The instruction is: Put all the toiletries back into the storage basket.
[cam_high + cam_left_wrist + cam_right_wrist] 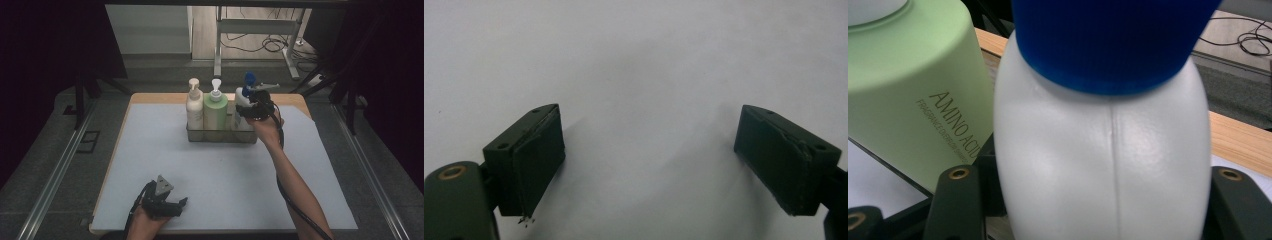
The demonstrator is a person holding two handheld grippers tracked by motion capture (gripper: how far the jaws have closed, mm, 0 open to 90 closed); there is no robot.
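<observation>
Resting near the front edge of the white mat (150, 150), the left gripper (181, 204) lies in the person's left hand (145, 220) with its jaws spread wide and nothing between them. Farther back, a clear tray (220, 135) holds a cream pump bottle (194, 109), a green pump bottle (215, 112) and, at the right end, a white bottle with a blue cap (1103, 150). The right gripper (247, 111) has its jaws on either side of that white bottle's body, clamped against it.
</observation>
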